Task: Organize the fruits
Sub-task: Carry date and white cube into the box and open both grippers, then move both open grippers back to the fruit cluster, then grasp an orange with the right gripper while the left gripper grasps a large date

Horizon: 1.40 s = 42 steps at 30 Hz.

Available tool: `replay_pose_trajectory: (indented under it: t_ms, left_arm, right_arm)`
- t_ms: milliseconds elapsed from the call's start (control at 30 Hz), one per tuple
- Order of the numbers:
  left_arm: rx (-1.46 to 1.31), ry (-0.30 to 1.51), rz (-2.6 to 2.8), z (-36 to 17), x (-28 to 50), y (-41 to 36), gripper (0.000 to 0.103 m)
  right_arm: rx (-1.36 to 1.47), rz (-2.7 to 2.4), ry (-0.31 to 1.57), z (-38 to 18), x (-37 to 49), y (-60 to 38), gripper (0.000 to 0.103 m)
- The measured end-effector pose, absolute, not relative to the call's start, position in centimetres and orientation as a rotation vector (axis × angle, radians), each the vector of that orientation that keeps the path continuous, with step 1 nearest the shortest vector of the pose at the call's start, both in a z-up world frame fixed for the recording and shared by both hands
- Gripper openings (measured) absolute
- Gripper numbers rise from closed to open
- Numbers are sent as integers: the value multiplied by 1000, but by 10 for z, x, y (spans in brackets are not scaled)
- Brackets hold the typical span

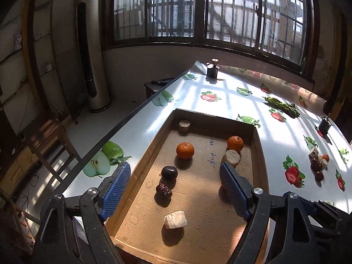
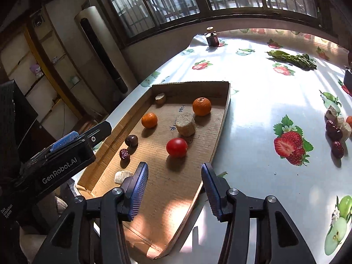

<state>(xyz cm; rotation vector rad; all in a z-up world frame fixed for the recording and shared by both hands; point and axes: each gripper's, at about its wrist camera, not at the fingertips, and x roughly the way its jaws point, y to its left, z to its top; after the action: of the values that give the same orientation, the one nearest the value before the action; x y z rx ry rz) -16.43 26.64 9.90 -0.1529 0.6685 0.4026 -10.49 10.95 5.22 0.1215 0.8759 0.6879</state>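
Fruit is lying loose in the cardboard tray (image 2: 224, 110): two oranges (image 2: 201, 106), a red tomato (image 2: 176, 147), two dark dates (image 2: 124, 154) and pale chunks (image 2: 185, 121). I am holding my left gripper (image 1: 173, 187) with jaws spread wide over the tray, nothing between them. My right gripper (image 2: 175, 189) is hanging parted and empty just short of the tomato. More dates (image 2: 333, 131) are waiting on the tablecloth (image 2: 253, 114).
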Motion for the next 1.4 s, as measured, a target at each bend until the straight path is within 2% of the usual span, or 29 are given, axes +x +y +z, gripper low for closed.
replay_pose_trajectory:
  t_ms: [233, 733, 833, 1100, 1400]
  left_arm:
    - [-109, 667, 382, 104, -165, 238, 83]
    - [-83, 733, 230, 91, -151, 189, 83]
    - [-95, 752, 193, 84, -146, 182, 83]
    - [-110, 796, 64, 69, -128, 148, 83]
    - [-72, 836, -58, 65, -106, 103, 83]
  right_arm:
    - [207, 658, 865, 51, -107, 69, 60]
    - [340, 502, 809, 58, -96, -38, 63]
    - [321, 387, 785, 65, -83, -80, 70]
    - [268, 187, 834, 64, -29, -148, 70]
    - [276, 122, 909, 30, 58, -156, 69]
